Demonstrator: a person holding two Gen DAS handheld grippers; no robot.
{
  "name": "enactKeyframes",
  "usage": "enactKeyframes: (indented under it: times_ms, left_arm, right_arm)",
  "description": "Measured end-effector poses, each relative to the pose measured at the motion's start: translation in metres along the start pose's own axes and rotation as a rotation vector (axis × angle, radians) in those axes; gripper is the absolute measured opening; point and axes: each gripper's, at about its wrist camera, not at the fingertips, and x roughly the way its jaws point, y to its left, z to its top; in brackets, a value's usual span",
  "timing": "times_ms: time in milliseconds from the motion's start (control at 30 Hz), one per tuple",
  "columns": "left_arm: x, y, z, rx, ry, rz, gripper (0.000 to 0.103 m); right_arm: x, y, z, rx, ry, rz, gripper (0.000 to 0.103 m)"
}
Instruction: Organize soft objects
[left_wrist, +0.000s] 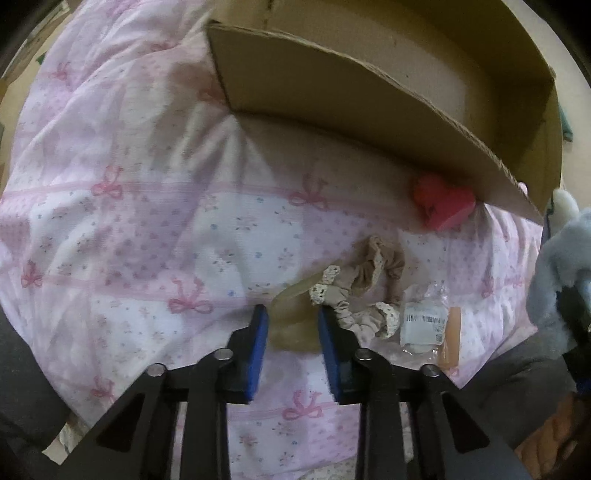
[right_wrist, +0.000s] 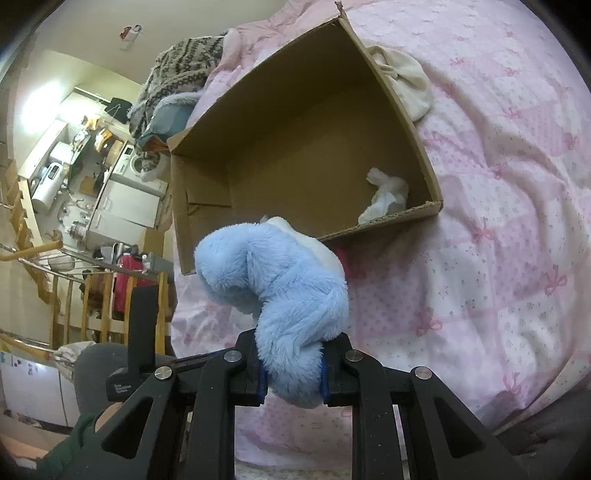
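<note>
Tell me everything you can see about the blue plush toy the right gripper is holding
The blue plush toy is fluffy, light blue fur with a white patch at its far end. It curls in a bent shape; no face shows. The right gripper is shut on its lower end, holding it above the pink bedspread, in front of the open cardboard box. The left wrist view shows it at the right edge.
</note>
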Motion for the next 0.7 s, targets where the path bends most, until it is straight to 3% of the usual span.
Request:
enactKeyframes:
  times_ms: [67,100,333,533,700]
  left_arm:
    - [0.000,-0.005,0.000,0.016,-0.013,0.016,0.013]
    - [0.000,-0.006,0.000,0.020,-0.018,0.008,0.003]
    - [-0.031,-0.007,-0.007,0.049,-0.109,-0.014,0.003]
    - [-0.050,0.003,-0.013,0.043,-0.183,0.049,0.003]
    - [-0.075,-0.001,-0.020,0.076,-0.290,0.097,0.003]
  right_arm:
    - [0.000,0.000,0.000,0.001,0.000,-0.001,0.022]
    - [0.001,0.000,0.001,0.002,0.001,0.000,0.022]
    - [-0.001,0.000,-0.002,0.001,-0.001,-0.001,0.022]
    - [-0.002,0.002,-0.004,-0.013,-0.005,-0.004,0.022]
    - [-0.001,0.005,-0.006,-0.034,-0.008,-0.021,0.022]
